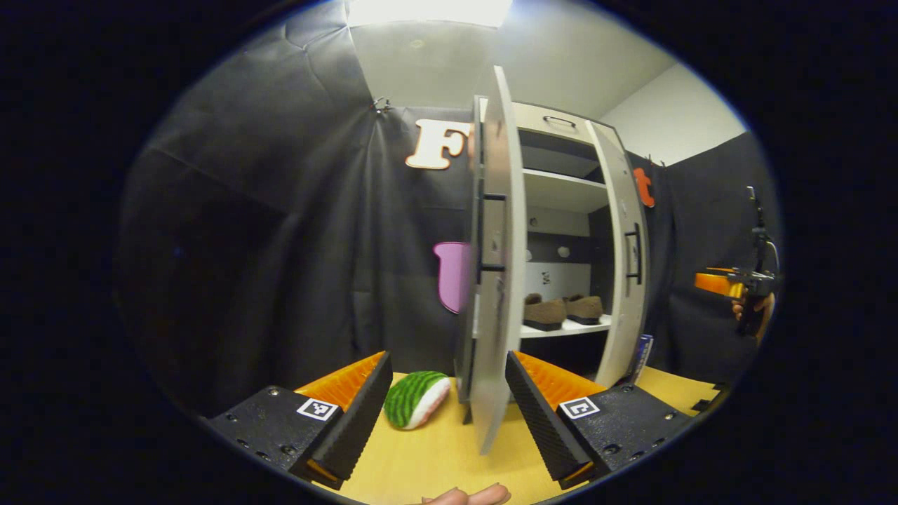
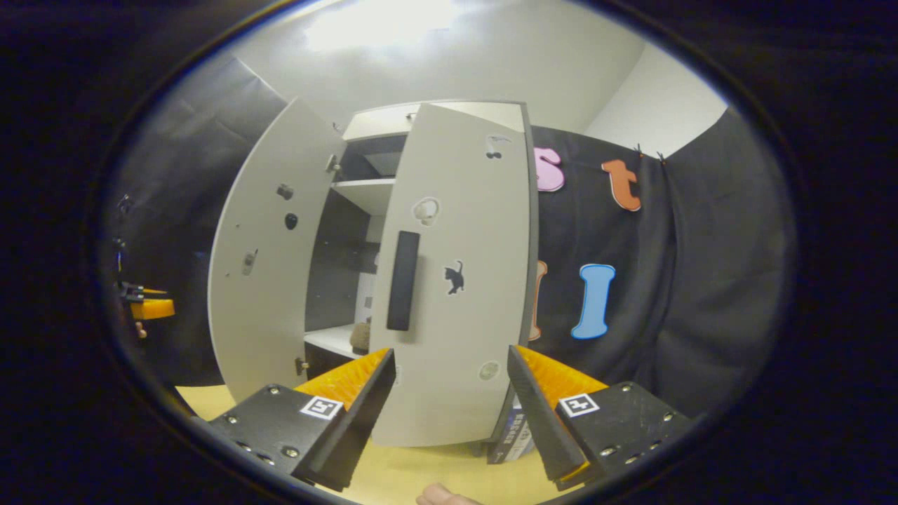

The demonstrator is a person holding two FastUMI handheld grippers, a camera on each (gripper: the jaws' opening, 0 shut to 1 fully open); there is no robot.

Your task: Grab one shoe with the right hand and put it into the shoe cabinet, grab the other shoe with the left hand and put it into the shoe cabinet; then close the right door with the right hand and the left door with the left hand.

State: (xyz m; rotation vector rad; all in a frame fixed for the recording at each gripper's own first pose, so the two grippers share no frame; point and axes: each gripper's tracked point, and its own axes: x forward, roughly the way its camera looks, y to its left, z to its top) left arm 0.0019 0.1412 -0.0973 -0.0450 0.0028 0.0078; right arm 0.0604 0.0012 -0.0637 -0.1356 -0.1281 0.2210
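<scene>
Shoes [image 1: 561,310] on cabinet shelf [image 1: 561,330]

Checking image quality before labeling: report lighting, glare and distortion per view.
Left gripper view: ceiling light blown out, left door bowed by fisheye, shoes dim yet sharp. Right gripper view: ceiling glare, right door bulges.

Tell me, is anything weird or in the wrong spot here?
One thing: a toy watermelon slice lies on the table beside the cabinet's left door, which has nothing to do with shoes. Both shoes sit neatly on the shelf; both doors are open.
</scene>
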